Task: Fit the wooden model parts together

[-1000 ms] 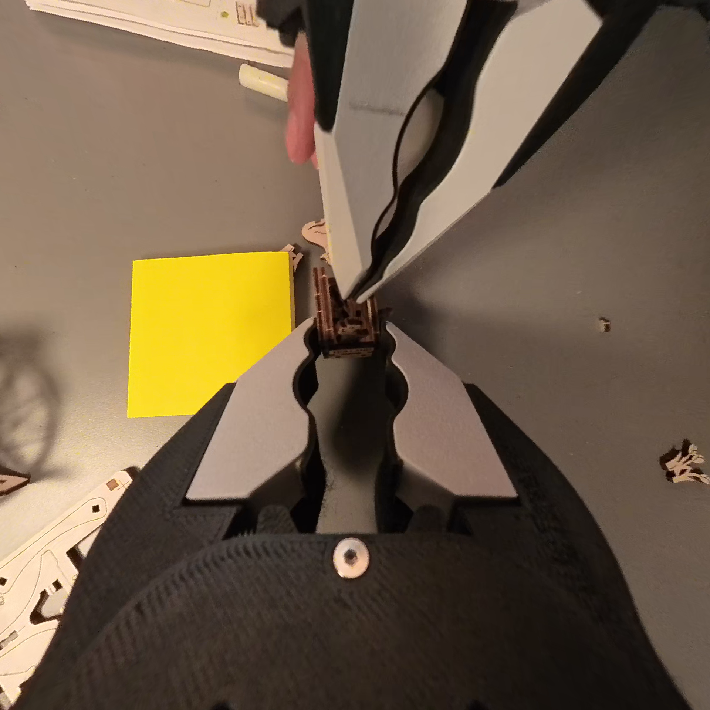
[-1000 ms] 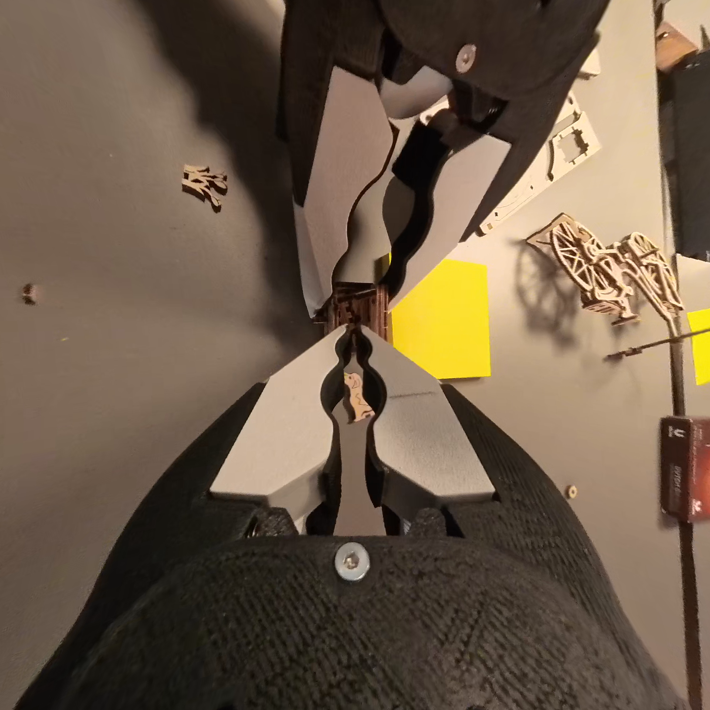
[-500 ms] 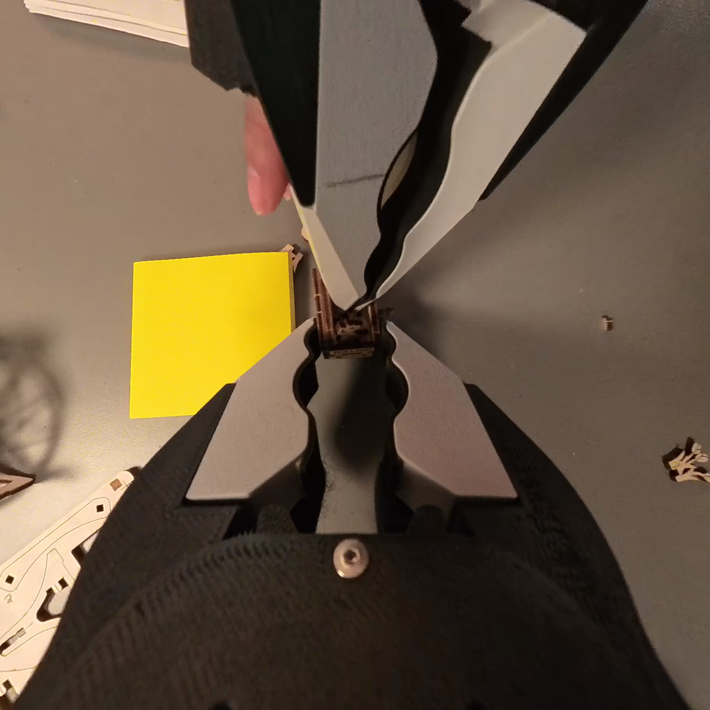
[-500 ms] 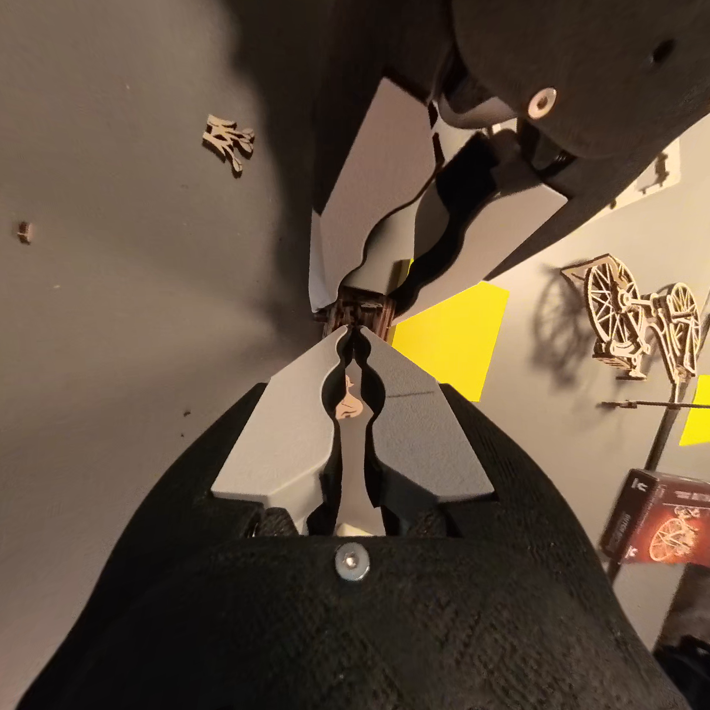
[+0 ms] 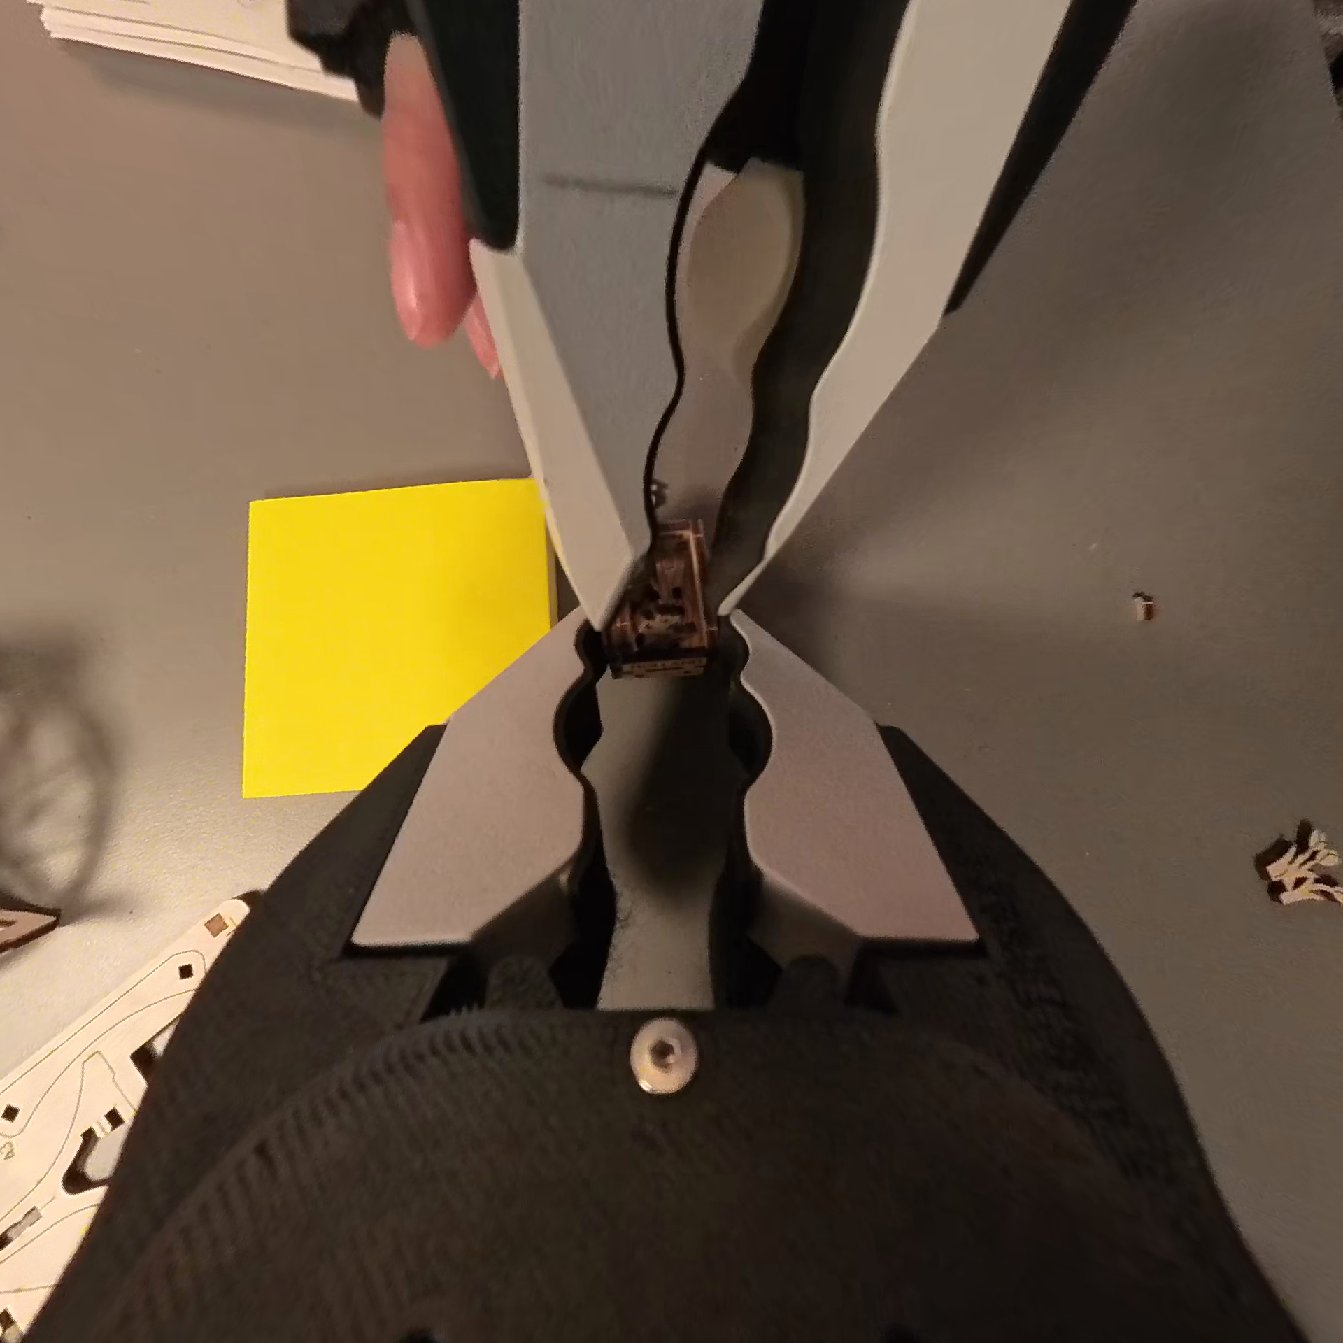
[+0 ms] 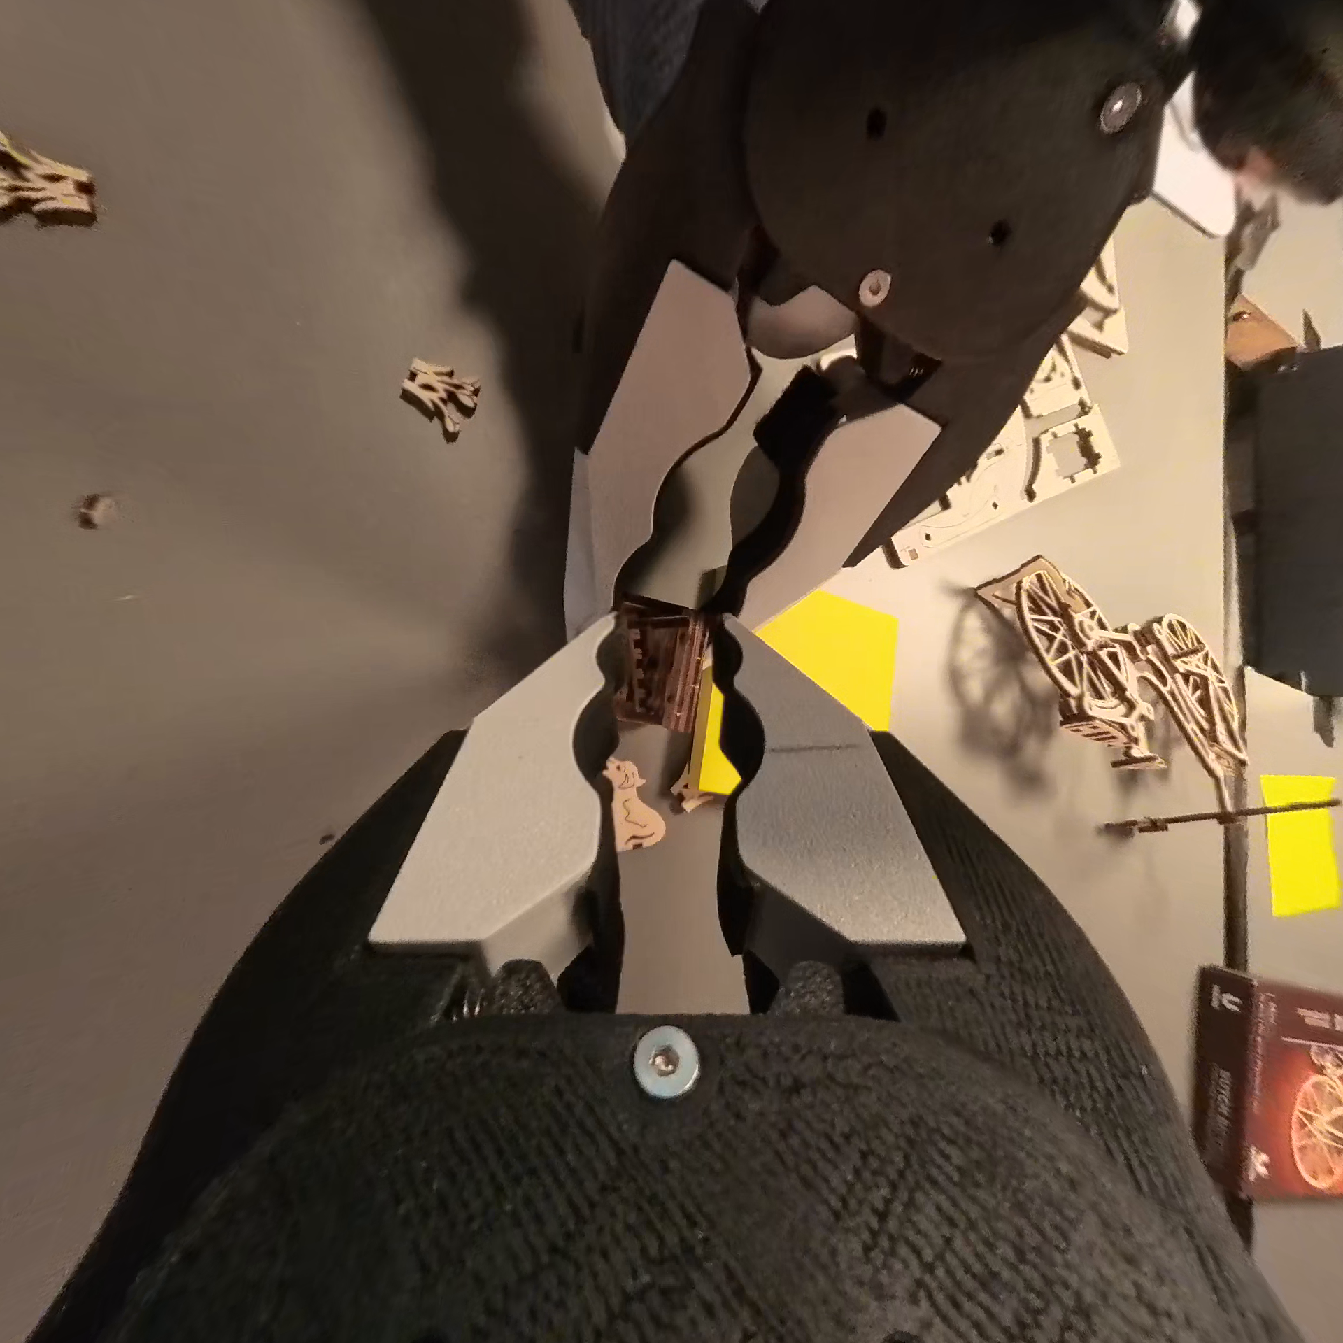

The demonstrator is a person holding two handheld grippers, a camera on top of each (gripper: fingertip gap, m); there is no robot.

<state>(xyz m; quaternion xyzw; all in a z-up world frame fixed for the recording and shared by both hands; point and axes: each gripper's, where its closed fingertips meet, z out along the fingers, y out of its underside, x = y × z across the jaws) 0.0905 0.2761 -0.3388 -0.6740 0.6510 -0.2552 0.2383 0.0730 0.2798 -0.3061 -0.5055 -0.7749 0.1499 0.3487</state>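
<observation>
A small dark wooden box part (image 5: 665, 639) is held above the grey table between two facing grippers. My left gripper (image 5: 658, 628) is shut on its near end. My right gripper (image 6: 672, 618) comes from the opposite side; its jaws are spread to the box's width and press on both sides of the box (image 6: 658, 668). In the left wrist view the right gripper (image 5: 672, 589) reaches down from above, with a person's finger (image 5: 421, 240) beside it. A pale dog-shaped piece (image 6: 632, 810) lies on the table under the right gripper.
A yellow note (image 5: 396, 639) lies left of the box. Punched wooden sheets (image 5: 87, 1090) (image 6: 1017, 472), loose scraps (image 5: 1304, 872) (image 6: 440, 392), a finished wheeled wooden model (image 6: 1104, 668), a dark red box (image 6: 1279, 1075), another yellow note (image 6: 1301, 843) and papers (image 5: 182, 43) surround it. My left and right fingertips are right by each other. Between my left fingertips and the pale dog-shaped piece (image 6: 632, 810) there is roughly 4 centimetres.
My right gripper's jaws were nearly shut at the box's top edge. They have spread and moved forward, and now sit on both sides of the box. The left gripper kept its hold.
</observation>
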